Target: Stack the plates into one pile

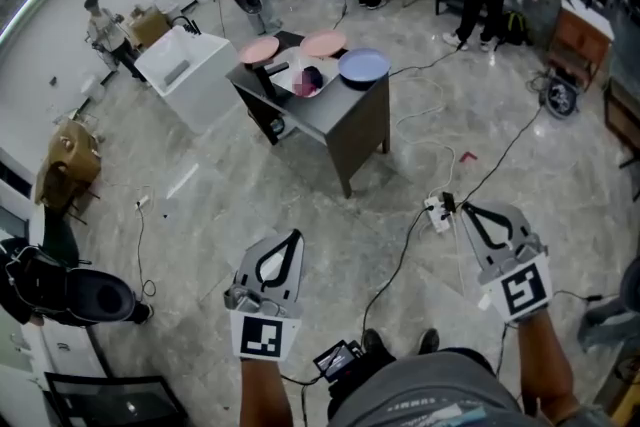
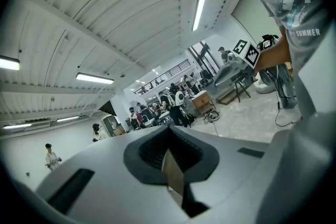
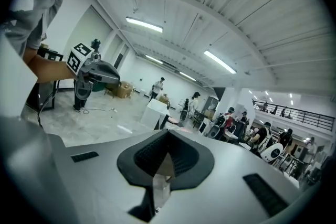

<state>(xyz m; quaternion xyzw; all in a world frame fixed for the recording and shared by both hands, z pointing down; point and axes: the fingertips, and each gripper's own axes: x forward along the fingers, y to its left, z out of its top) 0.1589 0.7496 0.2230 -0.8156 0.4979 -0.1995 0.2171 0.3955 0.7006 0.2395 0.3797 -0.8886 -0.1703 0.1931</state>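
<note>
Far ahead in the head view, a dark grey table (image 1: 350, 115) carries two pink plates (image 1: 259, 50) (image 1: 323, 43), a blue plate (image 1: 363, 66) and a white plate (image 1: 300, 85) with a dark red object on it. Both grippers hang low over the floor, close to my body and well short of the table. The left gripper (image 1: 293, 237) has its jaws together with nothing between them, and its gripper view shows the tips meeting (image 2: 168, 129). The right gripper (image 1: 464, 209) is likewise shut and empty (image 3: 168, 132). Both point upward and away at the hall.
A white box-like cabinet (image 1: 190, 73) stands left of the table. Cables and a power strip (image 1: 437, 212) lie on the marble floor between me and the table. A black chair (image 1: 85, 295) is at my left. Several people and desks fill the back.
</note>
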